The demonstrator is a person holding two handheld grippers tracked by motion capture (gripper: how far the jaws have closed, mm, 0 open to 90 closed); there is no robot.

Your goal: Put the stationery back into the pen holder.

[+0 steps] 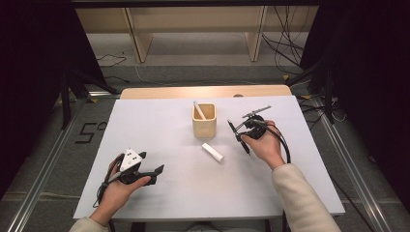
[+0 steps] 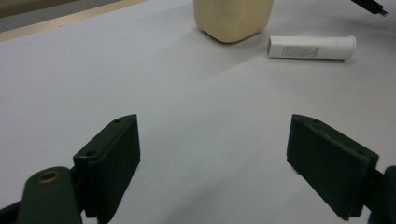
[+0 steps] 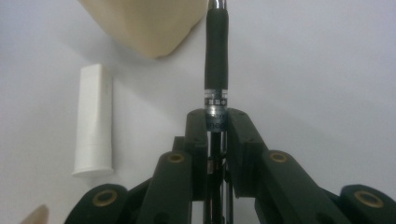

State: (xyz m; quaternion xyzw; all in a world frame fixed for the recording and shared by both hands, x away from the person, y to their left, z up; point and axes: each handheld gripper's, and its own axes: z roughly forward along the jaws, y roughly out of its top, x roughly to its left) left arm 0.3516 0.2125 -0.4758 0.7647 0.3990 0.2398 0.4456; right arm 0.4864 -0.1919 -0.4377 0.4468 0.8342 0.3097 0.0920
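The right gripper (image 3: 217, 123) has its jaws clamped on a black pen (image 3: 216, 56), held above the table (image 1: 159, 121) toward its right edge, just right of the beige cup (image 1: 204, 121). A white tube (image 1: 212, 152) lies in front of the cup. The left gripper (image 2: 215, 158) rests near the front left corner, jaws spread wide and empty.

matt white tube (image 2: 312, 47), wooden cup (image 1: 204, 121)
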